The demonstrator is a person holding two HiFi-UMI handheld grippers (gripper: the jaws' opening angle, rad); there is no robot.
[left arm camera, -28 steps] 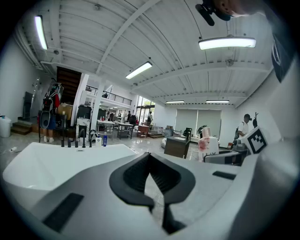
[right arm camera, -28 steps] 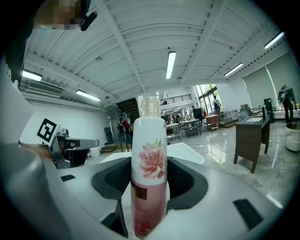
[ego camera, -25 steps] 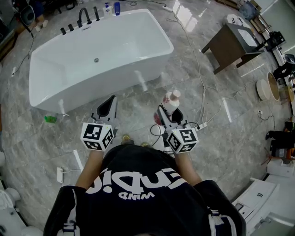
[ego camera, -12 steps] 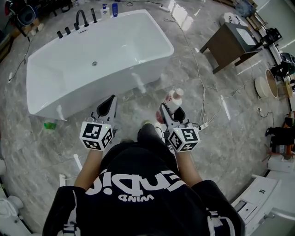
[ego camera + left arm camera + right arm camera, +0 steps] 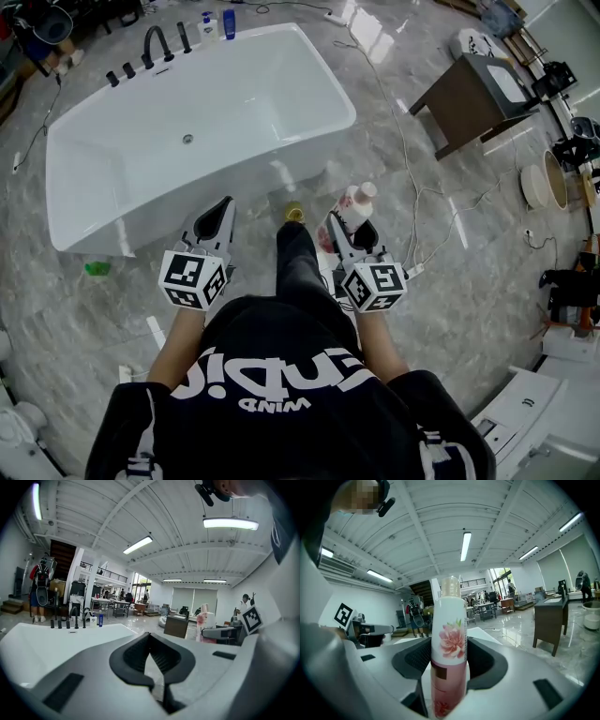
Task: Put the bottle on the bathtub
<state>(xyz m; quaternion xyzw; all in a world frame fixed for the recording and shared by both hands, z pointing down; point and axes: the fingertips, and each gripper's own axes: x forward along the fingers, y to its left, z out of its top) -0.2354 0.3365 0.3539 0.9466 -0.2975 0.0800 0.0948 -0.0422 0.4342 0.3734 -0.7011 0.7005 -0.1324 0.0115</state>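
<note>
A white bottle (image 5: 354,206) with a pink flower print and a pink lower half stands upright in my right gripper (image 5: 347,228), which is shut on it. In the right gripper view the bottle (image 5: 450,639) fills the space between the dark pads (image 5: 412,656). My left gripper (image 5: 220,217) is shut and holds nothing; in its own view its jaws (image 5: 150,641) meet at the tip. The white bathtub (image 5: 112,169) lies just ahead of both grippers, its near rim close to the left gripper's tip. The bathtub (image 5: 51,641) also shows in the left gripper view.
A black faucet (image 5: 155,42) and small bottles (image 5: 208,24) stand on the tub's far ledge. The person's leg and shoe (image 5: 293,214) reach forward between the grippers. A brown vanity cabinet (image 5: 469,98) stands to the right. Cables (image 5: 412,187) cross the marble floor. A green item (image 5: 96,269) lies left.
The person has stepped toward the bathtub, one foot swinging forward between the grippers. The tub now sits closer to both grippers. The bottle stays held in the right gripper.
</note>
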